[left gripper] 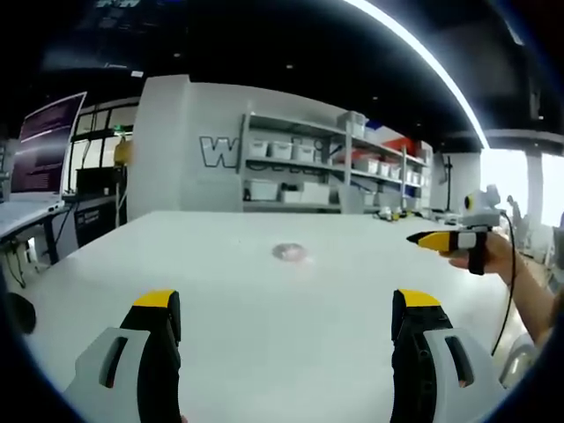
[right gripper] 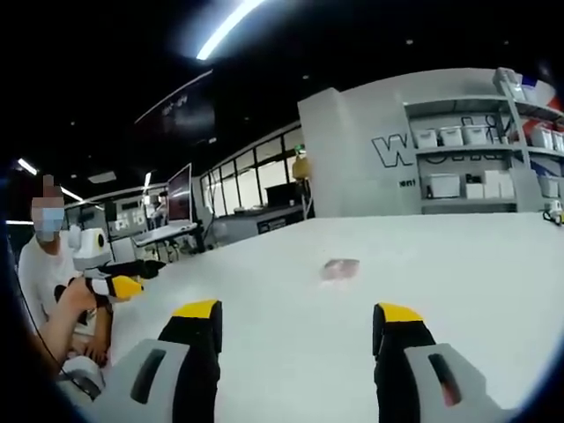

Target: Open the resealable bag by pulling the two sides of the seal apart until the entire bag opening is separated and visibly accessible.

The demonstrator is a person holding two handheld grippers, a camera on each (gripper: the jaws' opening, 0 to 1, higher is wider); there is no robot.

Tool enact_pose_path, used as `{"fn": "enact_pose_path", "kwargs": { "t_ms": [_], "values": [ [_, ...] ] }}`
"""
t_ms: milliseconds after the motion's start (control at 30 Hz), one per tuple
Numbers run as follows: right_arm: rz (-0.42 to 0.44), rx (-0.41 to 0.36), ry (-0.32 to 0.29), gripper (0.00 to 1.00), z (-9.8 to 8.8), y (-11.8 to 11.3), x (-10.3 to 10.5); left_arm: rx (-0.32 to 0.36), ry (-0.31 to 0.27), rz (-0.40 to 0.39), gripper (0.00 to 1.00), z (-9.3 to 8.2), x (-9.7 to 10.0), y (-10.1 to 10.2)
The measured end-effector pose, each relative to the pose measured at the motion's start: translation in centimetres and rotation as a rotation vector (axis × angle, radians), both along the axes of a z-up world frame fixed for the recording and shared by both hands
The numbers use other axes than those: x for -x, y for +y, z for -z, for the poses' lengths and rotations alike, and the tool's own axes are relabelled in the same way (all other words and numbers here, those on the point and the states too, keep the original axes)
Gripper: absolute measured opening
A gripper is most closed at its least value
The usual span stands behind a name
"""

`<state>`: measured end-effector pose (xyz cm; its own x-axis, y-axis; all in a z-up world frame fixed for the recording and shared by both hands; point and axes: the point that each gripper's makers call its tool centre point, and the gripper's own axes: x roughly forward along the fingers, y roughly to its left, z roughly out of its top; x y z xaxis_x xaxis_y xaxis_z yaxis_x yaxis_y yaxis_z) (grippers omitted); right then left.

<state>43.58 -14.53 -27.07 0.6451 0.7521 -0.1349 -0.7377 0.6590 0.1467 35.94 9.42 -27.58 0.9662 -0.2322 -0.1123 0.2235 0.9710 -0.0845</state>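
The bag [left gripper: 289, 253] lies flat on the white worktop [left gripper: 264, 300], well ahead of both hand-held grippers. Left one [left gripper: 286, 328] has its jaws wide apart and empty; right one [right gripper: 298, 337] is the same, gripping nothing.

White table [left gripper: 264, 291], grey wall, storage shelves [left gripper: 335, 167], ceiling strip light [left gripper: 423, 62], possibly monitors [left gripper: 48, 141]

Jaws: black with yellow tips, set in pale grey housings with dark slots.
Left gripper [left gripper: 285, 319]: grey body.
Right gripper [right gripper: 298, 331]: same colouring; black cable trailed from it.
Person: wore a white top.
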Motion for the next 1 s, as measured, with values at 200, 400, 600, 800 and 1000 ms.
{"fn": "enact_pose_path", "kwargs": {
  "t_ms": [200,400,600,800,1000],
  "values": [
    [-0.003,0.006,-0.004,0.69,-0.1,0.2,-0.1,-0.001,0.001,-0.001,1.0,0.0,0.0,-0.1],
    [-0.005,0.021,-0.001,0.69,0.2,0.4,-0.1,-0.002,-0.004,-0.01,1.0,-0.1,0.2,0.1],
    [-0.005,0.021,-0.005,0.68,0.0,0.6,-0.2,-0.002,-0.004,-0.013,1.0,-0.2,0.4,0.2],
    [-0.015,0.019,-0.006,0.68,0.0,0.9,-0.1,-0.002,-0.005,-0.009,1.0,-0.2,0.4,0.0],
    [-0.024,0.031,-0.005,0.65,0.2,1.1,-0.2,-0.002,-0.002,-0.004,1.0,-0.1,0.3,-0.2]
  ]
}}
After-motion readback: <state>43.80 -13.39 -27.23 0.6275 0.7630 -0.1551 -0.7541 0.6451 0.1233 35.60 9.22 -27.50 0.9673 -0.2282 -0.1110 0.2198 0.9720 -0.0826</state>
